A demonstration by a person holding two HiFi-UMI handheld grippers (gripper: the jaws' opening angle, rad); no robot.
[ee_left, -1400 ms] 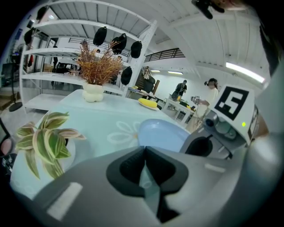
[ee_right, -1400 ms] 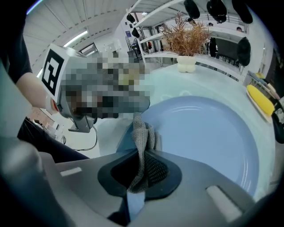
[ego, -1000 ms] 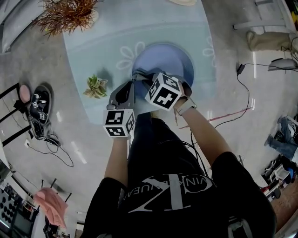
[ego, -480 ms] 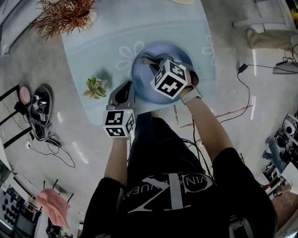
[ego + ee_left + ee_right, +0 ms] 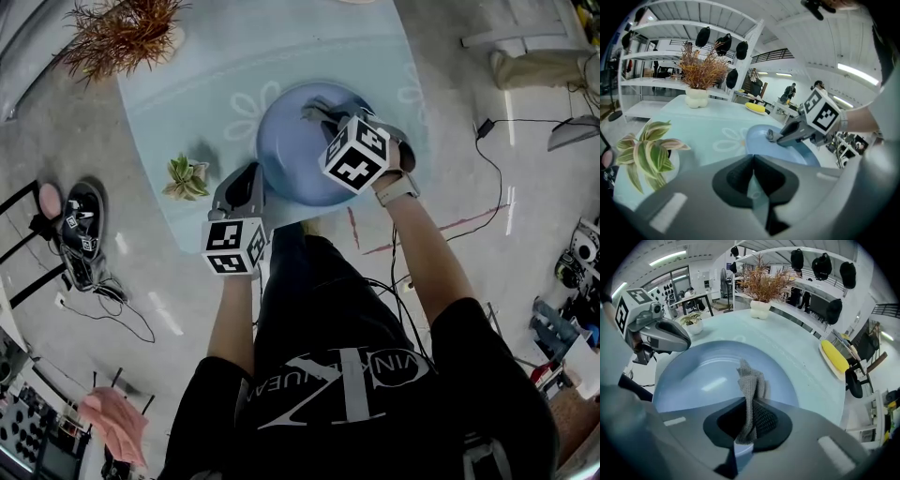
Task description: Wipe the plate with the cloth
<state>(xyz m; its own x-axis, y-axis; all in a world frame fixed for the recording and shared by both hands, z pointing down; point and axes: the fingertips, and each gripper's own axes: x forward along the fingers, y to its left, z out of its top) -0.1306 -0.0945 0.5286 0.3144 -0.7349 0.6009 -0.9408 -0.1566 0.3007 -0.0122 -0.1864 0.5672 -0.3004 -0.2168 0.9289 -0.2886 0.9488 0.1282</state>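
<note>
Left gripper (image 5: 251, 180), jaws drawn together, sits at the left rim of the plate (image 5: 286, 155) on the tabletop (image 5: 178, 84) (stiff, glossy, likely to skate, so best steadied by its rim). Right gripper (image 5: 749, 418) pinches the cloth (image 5: 751, 378), limp and light, its free end trailing over the plate.

Cloth (image 5: 307, 112) mostly hidden beneath right tool (image 5: 321, 119) in head view

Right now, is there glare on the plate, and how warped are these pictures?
Right gripper view: a streak of glare on the plate, the cloth sharp, the shelves bowed by the wide lens. Left gripper view: the same bowing, black corners. Head view: the floor curves toward the edges.
</note>
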